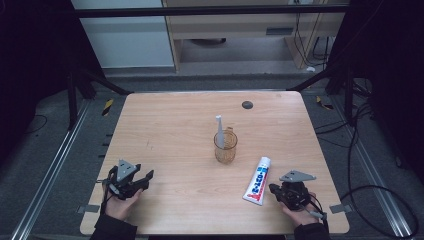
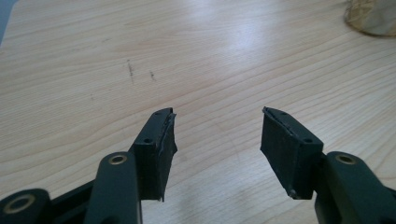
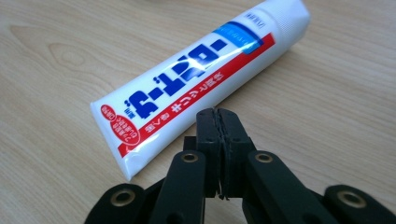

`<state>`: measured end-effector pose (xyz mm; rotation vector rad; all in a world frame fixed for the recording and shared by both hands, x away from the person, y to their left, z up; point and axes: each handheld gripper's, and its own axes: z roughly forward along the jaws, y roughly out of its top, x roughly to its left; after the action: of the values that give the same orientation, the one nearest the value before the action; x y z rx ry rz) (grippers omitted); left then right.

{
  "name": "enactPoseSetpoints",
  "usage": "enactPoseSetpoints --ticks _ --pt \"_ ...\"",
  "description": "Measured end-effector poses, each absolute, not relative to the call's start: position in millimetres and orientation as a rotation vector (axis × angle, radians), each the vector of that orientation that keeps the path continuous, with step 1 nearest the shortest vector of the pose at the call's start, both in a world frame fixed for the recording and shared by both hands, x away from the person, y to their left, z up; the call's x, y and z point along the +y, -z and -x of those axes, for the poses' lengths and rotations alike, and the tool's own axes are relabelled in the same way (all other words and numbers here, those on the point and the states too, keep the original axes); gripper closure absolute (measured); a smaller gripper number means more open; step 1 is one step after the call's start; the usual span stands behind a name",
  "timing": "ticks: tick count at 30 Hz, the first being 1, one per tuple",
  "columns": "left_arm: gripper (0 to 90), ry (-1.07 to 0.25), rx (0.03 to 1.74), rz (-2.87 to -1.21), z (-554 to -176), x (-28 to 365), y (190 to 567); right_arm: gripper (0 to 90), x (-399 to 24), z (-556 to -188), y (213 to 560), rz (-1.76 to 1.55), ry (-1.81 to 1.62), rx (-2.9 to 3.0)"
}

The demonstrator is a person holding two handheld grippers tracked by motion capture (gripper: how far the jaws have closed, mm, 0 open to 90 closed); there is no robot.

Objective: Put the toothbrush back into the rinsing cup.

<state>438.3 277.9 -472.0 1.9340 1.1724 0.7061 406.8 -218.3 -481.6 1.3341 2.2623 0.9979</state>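
Note:
A white toothpaste tube (image 1: 258, 180) with blue and red print lies flat on the wooden table (image 1: 170, 125), near the front right. In the right gripper view the toothpaste tube (image 3: 196, 79) lies just beyond the tips of my right gripper (image 3: 218, 114), whose jaws are shut together with nothing between them. In the high view my right gripper (image 1: 273, 189) sits just right of the tube's flat end. An amber glass cup (image 1: 225, 146) at the table's middle holds an upright white toothbrush (image 1: 219, 131). My left gripper (image 1: 148, 176) rests at the front left, open and empty; its jaws (image 2: 217, 121) stand apart over bare wood.
A small dark round disc (image 1: 247, 104) lies near the table's far edge. The edge of the amber cup (image 2: 373, 18) shows far off at the top right of the left gripper view. Black frame posts and cables stand around the table.

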Motion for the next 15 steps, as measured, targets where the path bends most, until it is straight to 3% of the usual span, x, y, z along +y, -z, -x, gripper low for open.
enactPoseSetpoints --ticks 15 --pt "42.4 -0.705 1.199 -1.935 -443 281 476 89.9 -205 -409 487 -1.307 -1.01 2.343"
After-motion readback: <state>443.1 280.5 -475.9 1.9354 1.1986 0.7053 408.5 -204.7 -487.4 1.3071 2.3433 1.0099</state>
